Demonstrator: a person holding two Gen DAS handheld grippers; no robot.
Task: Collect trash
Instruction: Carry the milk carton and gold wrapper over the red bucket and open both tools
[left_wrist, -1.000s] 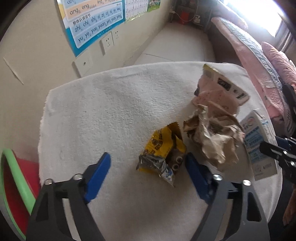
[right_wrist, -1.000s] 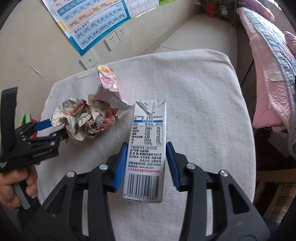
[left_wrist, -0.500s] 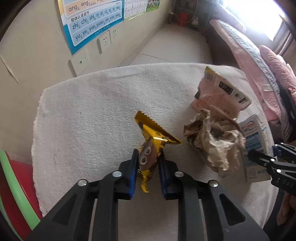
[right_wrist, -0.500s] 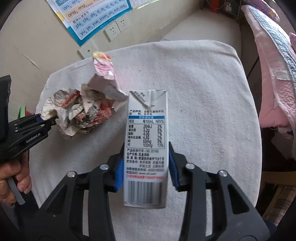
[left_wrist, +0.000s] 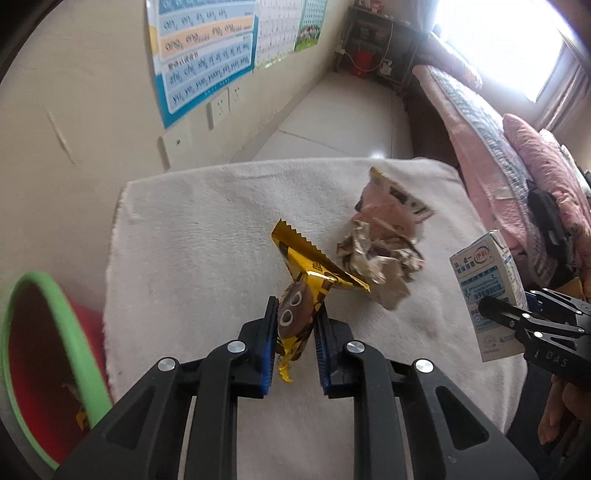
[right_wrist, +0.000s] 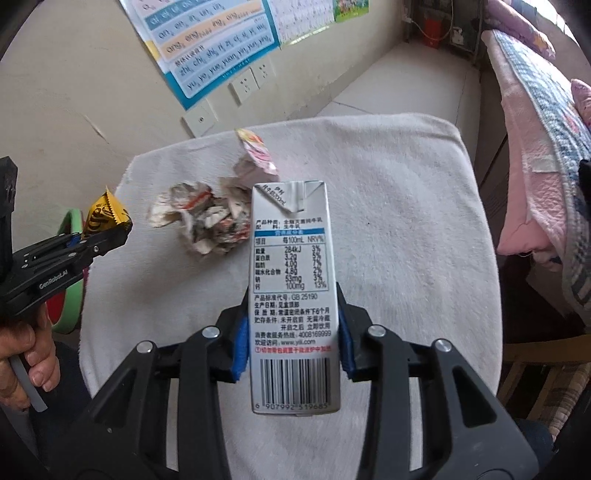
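The left gripper (left_wrist: 295, 332) pinches the light, crinkly wrapper (left_wrist: 306, 280) mid-body; the right gripper (right_wrist: 291, 332) clamps the stiff carton (right_wrist: 291, 295) by its sides. The bin (left_wrist: 44, 354) waits at 8 o'clock.

Your right gripper (right_wrist: 291, 334) clamps the milk carton (right_wrist: 293, 280) above the white towel (right_wrist: 406, 229), crumpled paper (right_wrist: 203, 221) lying just beyond it.
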